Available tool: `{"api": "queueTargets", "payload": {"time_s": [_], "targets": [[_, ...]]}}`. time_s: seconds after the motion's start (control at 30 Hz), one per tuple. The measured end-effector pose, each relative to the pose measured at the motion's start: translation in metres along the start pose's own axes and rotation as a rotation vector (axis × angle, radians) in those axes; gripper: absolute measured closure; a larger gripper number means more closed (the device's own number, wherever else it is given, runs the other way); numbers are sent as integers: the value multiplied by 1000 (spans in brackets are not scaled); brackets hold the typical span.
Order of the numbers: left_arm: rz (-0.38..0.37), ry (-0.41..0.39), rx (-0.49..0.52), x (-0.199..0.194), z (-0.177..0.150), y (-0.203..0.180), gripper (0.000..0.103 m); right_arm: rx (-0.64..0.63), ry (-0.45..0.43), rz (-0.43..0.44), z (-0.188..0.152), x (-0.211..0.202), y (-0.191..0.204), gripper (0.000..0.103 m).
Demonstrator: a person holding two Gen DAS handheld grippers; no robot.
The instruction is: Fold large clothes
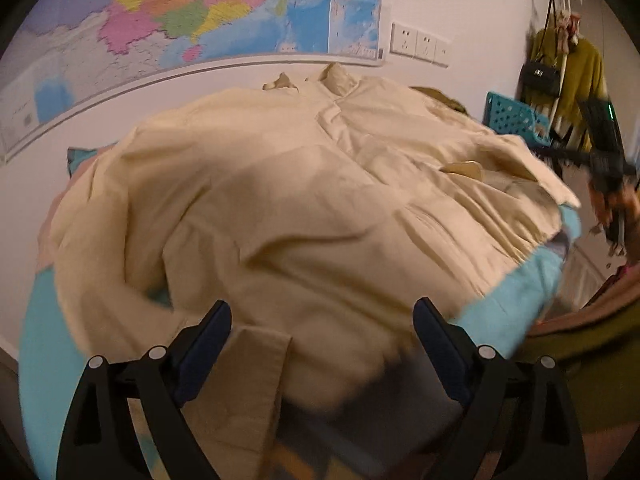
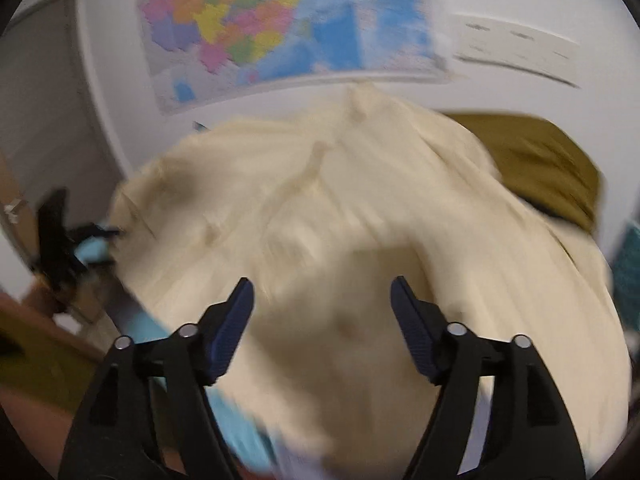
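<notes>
Cream cotton is filling most of both views: a large shirt [image 1: 304,184] is lying spread over a pale blue bedcover [image 1: 44,344], collar towards the far wall and placket running down its middle. The wall [image 1: 472,4] is rising right behind the collar, carrying a coloured map [image 1: 192,12] and a row of sockets [image 1: 420,45]. The shirt is covering the surface almost edge to edge, so blue is showing only as a strip along the left rim and a corner at the near right, where the cloth is hanging slightly over. An olive garment [image 2: 548,164] is lying just beyond the shirt's far right shoulder, touching or tucked under it. To the right of the bed, a teal crate [image 1: 512,116] and a rack of hanging clothes [image 1: 568,68] are standing well apart from the shirt. The left gripper [image 1: 322,332] is hovering over the near hem with its jaws standing wide and nothing between them. The right gripper [image 2: 322,312] is hanging over the shirt's lower body, jaws likewise wide and empty, the view blurred. Each gripper is appearing at the edge of the other's view, far apart, with clear cloth between them.
</notes>
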State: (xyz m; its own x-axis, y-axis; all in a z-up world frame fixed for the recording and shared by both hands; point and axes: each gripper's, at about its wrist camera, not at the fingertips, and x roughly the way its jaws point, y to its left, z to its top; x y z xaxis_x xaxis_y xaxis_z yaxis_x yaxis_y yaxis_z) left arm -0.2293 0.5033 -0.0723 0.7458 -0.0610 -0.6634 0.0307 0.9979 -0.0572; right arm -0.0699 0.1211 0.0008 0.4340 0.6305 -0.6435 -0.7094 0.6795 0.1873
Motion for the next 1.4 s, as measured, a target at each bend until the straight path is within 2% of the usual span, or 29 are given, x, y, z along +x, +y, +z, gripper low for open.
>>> {"api": "queueTargets", "payload": {"time_s": [0.1,0.17,0.3,0.33,0.4,0.43,0.47,0.5,0.53,0.6,0.67,0.73,0.8,0.83,0.9,0.93,1.0,1.03,1.07,1.1,1.13,1.17,1.23,1.27,1.33,1.4], "targets": [[37,9,40,-9,-16,-9,12,47,44,-35,-55,-18,-6,22],[68,32,87,-3,-20,-18,9,29,66,-85,-75,-15,-4,18],[167,91,136,21,-24,-28,9,40,68,-128,-89,13,-6,19],[200,95,134,28,-23,-30,9,43,56,-131,-89,19,-8,21],[214,76,91,35,-20,-29,8,70,12,-130,-86,28,-12,27],[206,67,54,38,-16,-26,8,96,-8,-110,-85,27,-17,46],[200,57,-2,42,-9,-21,11,156,-28,-40,-79,30,-23,74],[183,35,-55,42,-3,-17,26,192,-41,1,-77,27,-28,87],[147,17,-100,38,2,-14,37,232,-63,29,-71,22,-31,93],[102,25,-173,30,11,-6,72,257,-88,80,-59,6,-33,95],[57,30,-231,16,19,1,81,246,-128,146,-51,-23,-29,95],[31,18,-243,-3,23,1,84,223,-158,182,-44,-49,-22,95],[-3,26,-231,-22,26,-2,84,218,-149,212,-42,-64,-19,95],[-6,39,-204,-26,24,-4,83,212,-121,194,-43,-63,-19,95],[14,85,-148,-21,17,-9,75,174,1,130,-50,-46,-17,91],[29,133,-107,-12,10,-13,73,163,69,94,-56,-34,-18,85],[34,198,-52,1,0,-19,56,143,182,43,-66,-13,-19,68],[44,193,-14,1,-4,-22,56,121,212,-10,-70,-9,-20,52],[52,167,16,-3,-4,-22,54,114,236,-27,-74,-9,-22,43],[49,140,39,-11,-5,-21,44,114,240,-33,-75,-14,-25,43],[48,109,53,-23,-4,-19,38,111,235,-33,-74,-18,-26,43],[44,76,62,-34,-4,-16,36,99,229,-22,-73,-28,-28,41],[-28,-25,72,-65,-3,-7,31,14,229,-10,-69,-52,-22,39],[-39,-61,73,-76,-3,-3,24,-31,212,12,-66,-64,-18,37],[-2,-139,77,-92,8,2,21,-81,137,89,-55,-86,-12,37],[22,-156,87,-85,25,1,21,-87,32,138,-33,-96,-11,32]]}}
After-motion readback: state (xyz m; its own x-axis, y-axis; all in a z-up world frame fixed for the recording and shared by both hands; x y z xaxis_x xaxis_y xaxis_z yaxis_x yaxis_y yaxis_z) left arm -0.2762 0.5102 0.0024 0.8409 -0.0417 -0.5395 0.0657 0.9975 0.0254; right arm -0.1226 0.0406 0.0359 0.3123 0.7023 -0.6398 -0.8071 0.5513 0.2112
